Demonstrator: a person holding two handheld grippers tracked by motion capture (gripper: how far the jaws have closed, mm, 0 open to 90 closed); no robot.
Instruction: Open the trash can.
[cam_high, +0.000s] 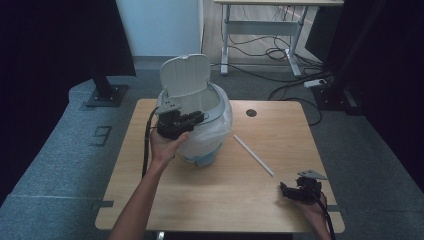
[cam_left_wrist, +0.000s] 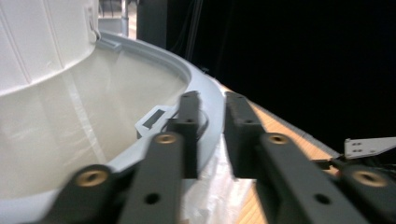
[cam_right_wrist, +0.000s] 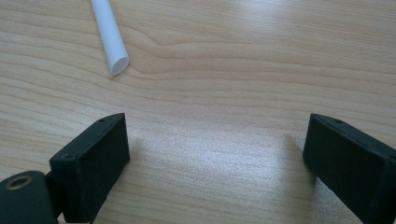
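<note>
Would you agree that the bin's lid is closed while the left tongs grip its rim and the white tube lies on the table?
Not quite: the high view shows the bin's lid flipped open. The left tongs do grip its rim, and the white tube lies on the table.

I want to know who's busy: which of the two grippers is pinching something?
The left gripper: its jaws straddle the bin's grey rim. The right gripper sits wide open over bare table.

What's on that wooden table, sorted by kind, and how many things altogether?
Trash bin with its lid up and a bag inside: 1
White tube: 1
Handheld grippers: 2, the left gripper at the bin's rim, the right gripper near the tube
Total: 4
</note>
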